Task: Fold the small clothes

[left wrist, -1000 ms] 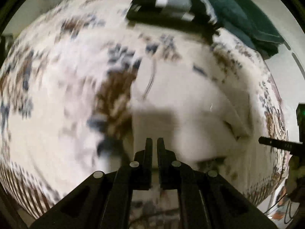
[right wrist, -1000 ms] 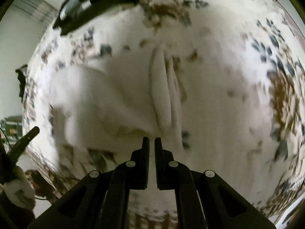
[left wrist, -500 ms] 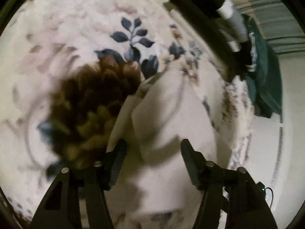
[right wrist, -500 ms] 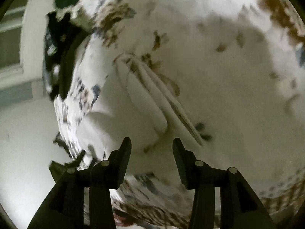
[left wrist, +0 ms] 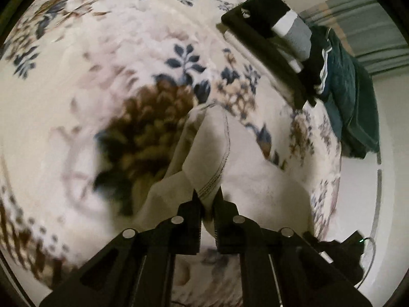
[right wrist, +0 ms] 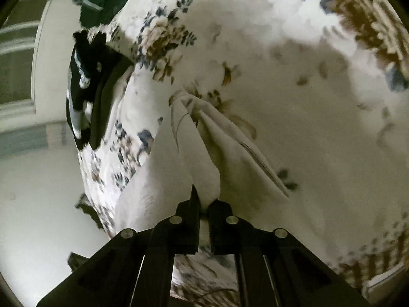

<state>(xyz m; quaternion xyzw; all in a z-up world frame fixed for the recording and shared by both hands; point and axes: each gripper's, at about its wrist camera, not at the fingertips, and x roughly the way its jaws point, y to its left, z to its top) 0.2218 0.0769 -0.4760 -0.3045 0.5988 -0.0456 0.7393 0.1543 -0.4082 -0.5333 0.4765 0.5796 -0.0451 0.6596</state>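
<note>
Left gripper [left wrist: 207, 199] and right gripper [right wrist: 204, 204] each clamp an edge of the white garment [left wrist: 212, 153], lifted off the floral blanket [left wrist: 102, 76]; thin pinches could slip, dropping it bunched and crooked.

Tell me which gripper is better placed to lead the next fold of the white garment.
Neither clearly: the left gripper and the right gripper are each shut on the white cloth garment, lifted off the floral blanket.
</note>
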